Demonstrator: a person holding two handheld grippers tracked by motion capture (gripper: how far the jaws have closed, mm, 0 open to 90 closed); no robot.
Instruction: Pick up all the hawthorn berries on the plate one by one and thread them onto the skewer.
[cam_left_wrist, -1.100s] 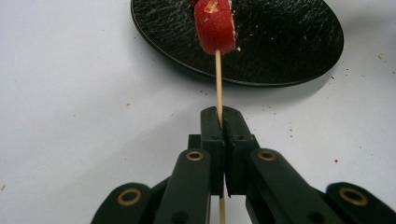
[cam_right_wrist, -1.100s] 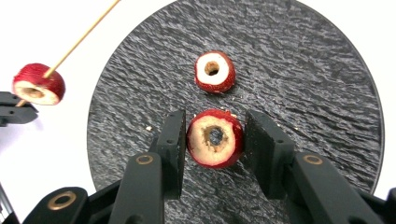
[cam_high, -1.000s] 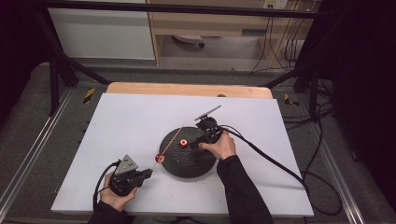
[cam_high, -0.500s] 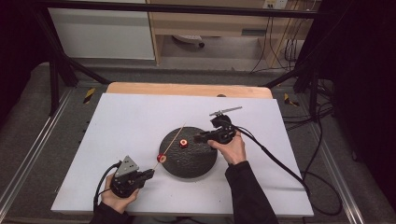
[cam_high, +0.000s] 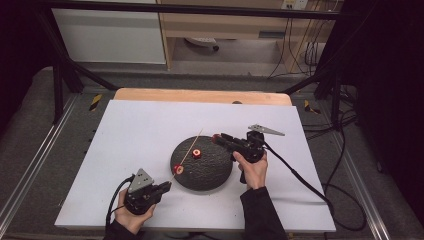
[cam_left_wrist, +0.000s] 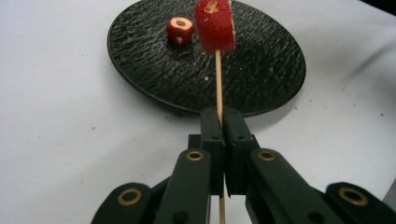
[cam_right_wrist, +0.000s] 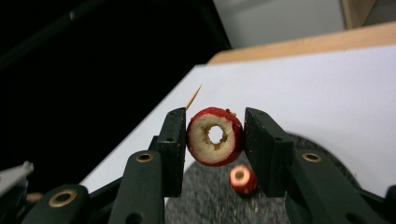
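Observation:
A black round plate (cam_high: 210, 172) lies mid-table. My left gripper (cam_high: 166, 186) rests on the table at the plate's near-left edge, shut on a thin wooden skewer (cam_left_wrist: 218, 84). The skewer slants up over the plate with one red cored fruit piece (cam_left_wrist: 215, 25) threaded on it. A smaller loose red piece (cam_high: 197, 153) lies on the plate (cam_left_wrist: 261, 70). My right gripper (cam_high: 218, 138) hovers over the plate's far-right edge, shut on a red fruit ring (cam_right_wrist: 215, 136) with a hole through its pale middle. The skewer's tip (cam_right_wrist: 193, 98) shows beyond that ring, apart from it.
The plate sits on a white sheet (cam_high: 125, 145) over a wooden table (cam_high: 200, 95). Cables trail from both grippers, the right one (cam_high: 300, 180) running off across the sheet. Metal frame rails (cam_high: 45, 145) flank the table.
My right gripper has carried its fruit ring to the right, from over the plate's middle to its far-right edge. The left gripper and skewer have stayed put.

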